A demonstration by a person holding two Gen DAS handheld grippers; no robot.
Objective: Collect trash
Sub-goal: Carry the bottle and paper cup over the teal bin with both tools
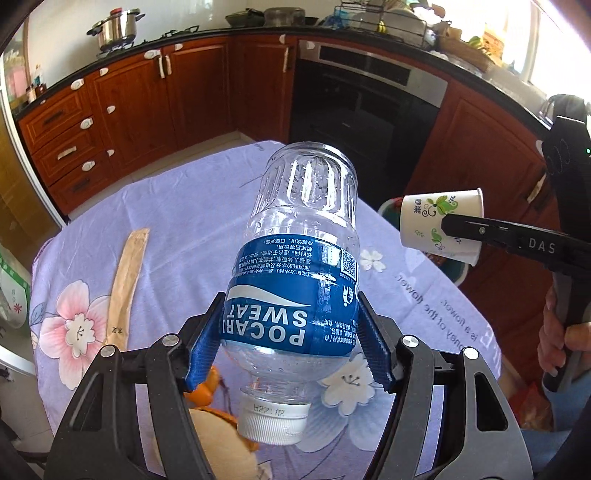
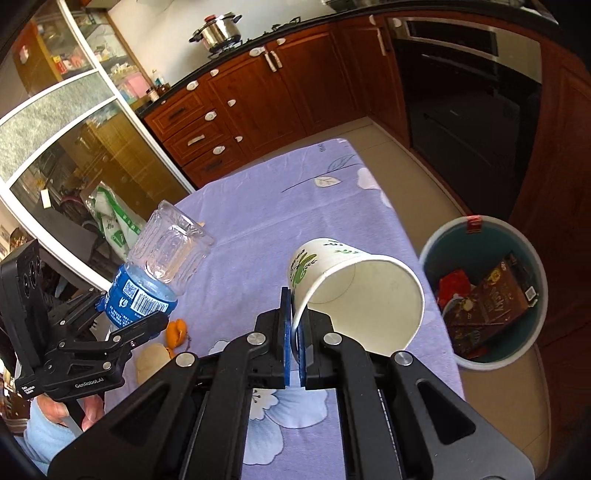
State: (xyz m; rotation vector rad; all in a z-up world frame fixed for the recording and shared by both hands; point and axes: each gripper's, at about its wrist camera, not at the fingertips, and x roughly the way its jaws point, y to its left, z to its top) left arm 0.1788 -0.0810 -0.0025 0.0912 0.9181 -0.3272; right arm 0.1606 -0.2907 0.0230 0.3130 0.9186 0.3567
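A lilac cloth printed with pale flowers covers the bench point(image 1: 177, 206), which stands in a kitchen of reddish wood cabinets point(image 1: 140, 99) under a dark countertop, with a built-in oven point(image 1: 365, 96) and a steel pot point(image 1: 116, 26) on the hob. The left hand-held gripper point(image 1: 291, 332) grips an empty plastic bottle point(image 1: 303, 236) across its blue label, cap toward the camera, lifted clear of the cloth. The right hand-held gripper point(image 2: 294, 325) is clamped shut on the rim of a paper cup point(image 2: 354, 291), which hangs tilted on its side, mouth toward the lens, over the bench edge. Only the left wrist view shows a long paper wrapper point(image 1: 127, 277) lying flat on the cloth, a dish rack point(image 1: 380, 18) on the counter, and a hand point(image 1: 557, 332) around the right tool's handle. Only the right wrist view shows a round trash bin point(image 2: 484, 295) on the floor just beside the bench, already holding a brown carton and red scraps, plus a glass-fronted cabinet point(image 2: 74, 122) at the left. Orange peel point(image 2: 177, 332) lies on the cloth near the bottle.
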